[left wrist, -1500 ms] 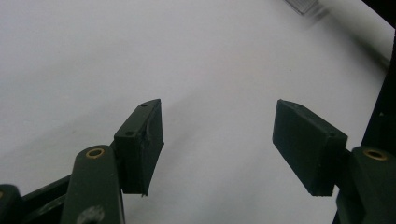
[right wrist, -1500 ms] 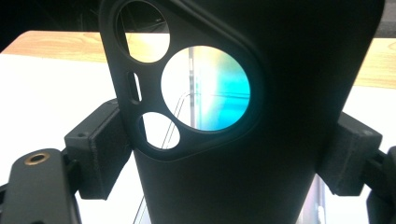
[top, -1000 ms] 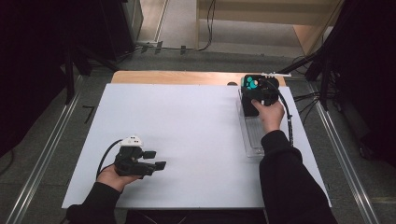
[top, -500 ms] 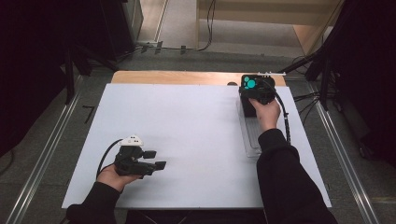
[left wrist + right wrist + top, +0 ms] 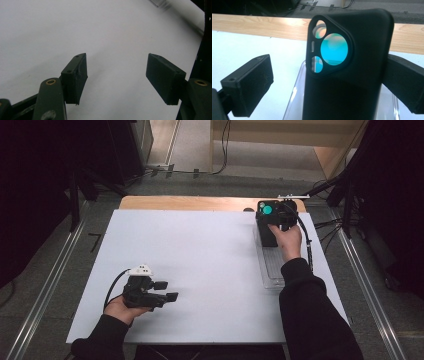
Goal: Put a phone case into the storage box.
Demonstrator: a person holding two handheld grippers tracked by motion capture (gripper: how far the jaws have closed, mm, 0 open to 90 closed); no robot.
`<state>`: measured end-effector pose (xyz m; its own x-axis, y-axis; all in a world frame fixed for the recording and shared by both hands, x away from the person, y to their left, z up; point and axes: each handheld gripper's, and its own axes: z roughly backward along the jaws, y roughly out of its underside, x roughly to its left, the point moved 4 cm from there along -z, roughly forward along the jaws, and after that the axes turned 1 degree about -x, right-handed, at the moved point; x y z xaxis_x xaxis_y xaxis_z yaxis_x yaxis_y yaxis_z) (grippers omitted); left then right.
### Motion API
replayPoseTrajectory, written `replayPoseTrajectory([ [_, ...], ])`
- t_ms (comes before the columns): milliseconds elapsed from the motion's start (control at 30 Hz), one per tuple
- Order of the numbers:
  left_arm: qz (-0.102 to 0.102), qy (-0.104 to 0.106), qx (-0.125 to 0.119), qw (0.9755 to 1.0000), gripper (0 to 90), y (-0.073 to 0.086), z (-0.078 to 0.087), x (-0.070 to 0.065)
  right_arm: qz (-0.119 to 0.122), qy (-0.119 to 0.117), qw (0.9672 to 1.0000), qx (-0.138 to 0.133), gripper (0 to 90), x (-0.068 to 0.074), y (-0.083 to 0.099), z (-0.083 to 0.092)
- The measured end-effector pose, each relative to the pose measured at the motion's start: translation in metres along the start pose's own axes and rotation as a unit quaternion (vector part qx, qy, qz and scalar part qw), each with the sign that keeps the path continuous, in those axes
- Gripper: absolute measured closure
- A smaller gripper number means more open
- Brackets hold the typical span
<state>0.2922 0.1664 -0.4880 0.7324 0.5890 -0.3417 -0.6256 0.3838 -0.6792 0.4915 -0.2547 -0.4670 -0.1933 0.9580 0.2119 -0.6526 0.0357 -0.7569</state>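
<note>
A black phone case with a rounded camera cutout, teal showing through it, stands upright in a clear plastic tray. My right gripper straddles it and its jaws have just been opening. The left pad stands clear of the case, while the right pad sits close against its edge. In the high view the case and right gripper are at the far right, over the tray. My left gripper rests open near the front left with nothing between its pads.
The white tabletop lies between the two hands. A wooden strip runs along its far edge. Cables trail from the right gripper along the table's right side. Dark stands and floor rails surround the table.
The right hand has edged slightly toward the far end of the tray with its gripper around the case. The left hand has stayed put.
</note>
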Motion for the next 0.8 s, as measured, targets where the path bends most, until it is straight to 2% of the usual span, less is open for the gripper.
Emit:
replayPoseTrajectory([
  [100,-0.002,-0.002,0.001,1.0000,33.6,-0.001,0.000,0.000,0.006,-0.008,0.9999,0.010,0.0,0.004,-0.004,0.008],
  [233,-0.004,-0.004,0.004,1.0000,33.6,-0.001,-0.001,0.000,0.005,-0.015,0.9998,0.009,0.0,0.011,-0.006,0.019],
  [267,-0.004,-0.003,0.004,1.0000,33.6,-0.001,-0.001,0.000,0.006,-0.024,0.9996,0.011,0.0,0.014,-0.006,0.021],
  [300,-0.003,-0.004,0.004,1.0000,33.6,-0.001,-0.001,0.000,0.009,-0.033,0.9993,0.015,0.0,0.017,-0.006,0.024],
  [367,-0.004,-0.004,0.004,1.0000,33.6,-0.001,-0.001,0.001,0.014,-0.034,0.9992,0.018,0.0,0.022,-0.006,0.027],
  [533,-0.002,-0.004,0.004,1.0000,33.6,-0.002,-0.001,0.002,0.032,-0.058,0.9977,0.017,0.0,0.040,-0.004,0.035],
  [700,-0.002,-0.005,0.003,1.0000,33.6,-0.002,0.000,0.003,0.057,-0.095,0.9935,0.027,0.0,0.061,0.000,0.039],
  [800,-0.003,-0.005,0.006,1.0000,33.6,-0.002,0.001,0.004,0.066,-0.105,0.9918,0.032,0.0,0.071,0.004,0.040],
])
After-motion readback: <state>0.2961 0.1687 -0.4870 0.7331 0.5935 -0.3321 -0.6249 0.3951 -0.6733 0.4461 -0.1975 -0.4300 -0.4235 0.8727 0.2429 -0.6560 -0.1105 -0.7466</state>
